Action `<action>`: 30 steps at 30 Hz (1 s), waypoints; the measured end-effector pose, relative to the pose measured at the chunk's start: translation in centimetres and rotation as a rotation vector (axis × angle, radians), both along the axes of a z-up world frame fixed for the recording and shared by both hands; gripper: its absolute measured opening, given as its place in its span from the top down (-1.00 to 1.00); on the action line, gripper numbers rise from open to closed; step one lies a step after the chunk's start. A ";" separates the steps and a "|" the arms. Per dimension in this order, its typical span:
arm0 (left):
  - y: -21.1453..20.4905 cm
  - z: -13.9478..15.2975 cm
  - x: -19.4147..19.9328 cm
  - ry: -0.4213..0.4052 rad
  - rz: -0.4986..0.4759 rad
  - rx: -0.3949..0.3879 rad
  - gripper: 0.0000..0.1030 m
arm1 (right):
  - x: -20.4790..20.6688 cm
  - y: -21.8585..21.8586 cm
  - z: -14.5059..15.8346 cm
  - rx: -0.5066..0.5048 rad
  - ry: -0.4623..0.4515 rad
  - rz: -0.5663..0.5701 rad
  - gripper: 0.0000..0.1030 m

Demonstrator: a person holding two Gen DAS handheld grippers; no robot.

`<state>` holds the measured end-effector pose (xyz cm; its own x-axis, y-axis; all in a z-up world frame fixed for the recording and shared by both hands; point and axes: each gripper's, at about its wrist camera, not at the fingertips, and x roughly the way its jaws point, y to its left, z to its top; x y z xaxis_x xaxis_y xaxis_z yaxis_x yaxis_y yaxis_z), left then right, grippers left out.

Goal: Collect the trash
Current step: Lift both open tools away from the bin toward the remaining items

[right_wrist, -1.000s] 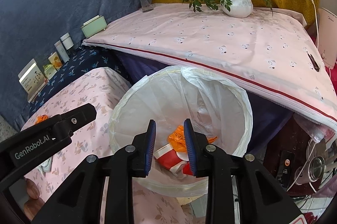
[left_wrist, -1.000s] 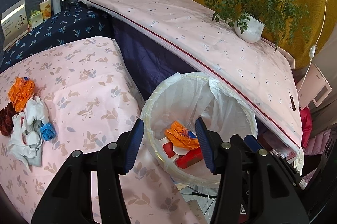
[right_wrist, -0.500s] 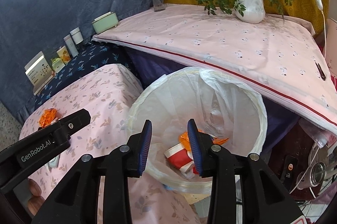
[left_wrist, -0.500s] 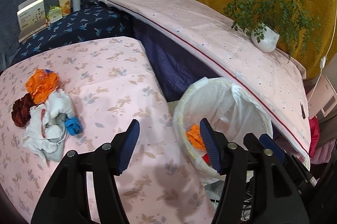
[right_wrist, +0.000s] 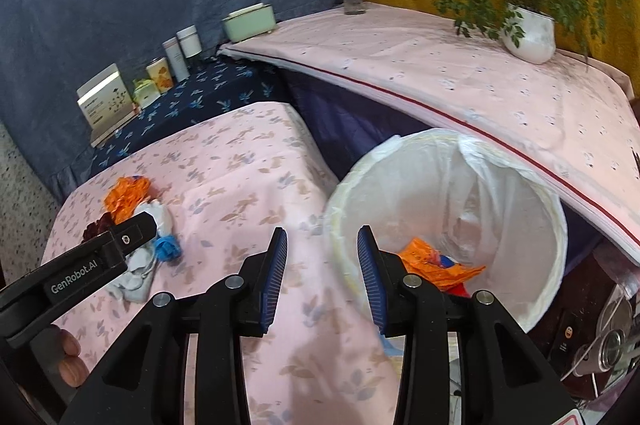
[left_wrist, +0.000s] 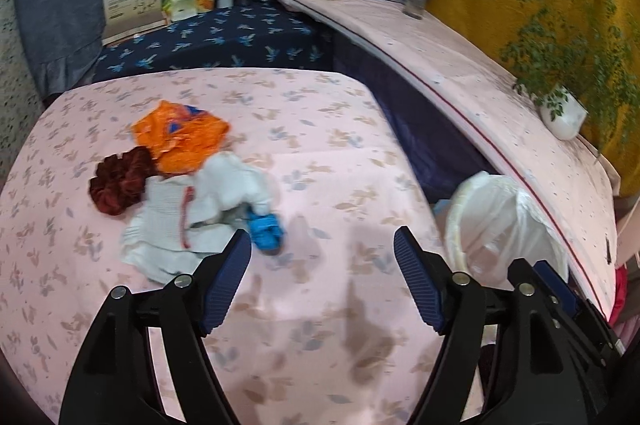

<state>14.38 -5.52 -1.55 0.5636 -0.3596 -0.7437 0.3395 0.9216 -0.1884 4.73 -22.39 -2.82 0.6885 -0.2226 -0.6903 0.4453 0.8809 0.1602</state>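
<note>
Opening wider just now, the left claw (left_wrist: 322, 253) has nothing between its jaws. The right claw (right_wrist: 322, 253) has just been opening too, though not as wide, and it is empty as well.

Just ahead of the left claw's left jaw, on the pink worktop (left_wrist: 340, 153), lies a small blue scrap (left_wrist: 265, 228). It touches a heap of white cloth (left_wrist: 200, 213). A bit farther on that side sit a dark red scrunchie (left_wrist: 120, 181) and an orange wrapper (left_wrist: 182, 139), both touching the white heap.

Off to the right of the left claw stands the bin (left_wrist: 496, 221) with its white bag. From the right claw, the bin (right_wrist: 452, 221) is just ahead and to the right, with the rim right by its right jaw. Inside it lie orange wrapper bits (right_wrist: 436, 261) and something red.

So some trash is in the bin already. I think the pile on the worktop is what is left, and the blue scrap looks like the next thing to pick up.
</note>
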 end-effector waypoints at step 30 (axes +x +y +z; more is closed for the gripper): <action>12.8 -5.3 6.2 0.172 0.229 -0.032 -0.41 | 10.0 11.4 -1.3 -0.006 0.049 0.242 0.14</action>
<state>20.58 7.26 -6.85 0.4995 -0.2622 -0.8257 0.0837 0.9632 -0.2553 14.70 -11.04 -4.12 0.6879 -0.0593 -0.7233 0.2285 0.9637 0.1384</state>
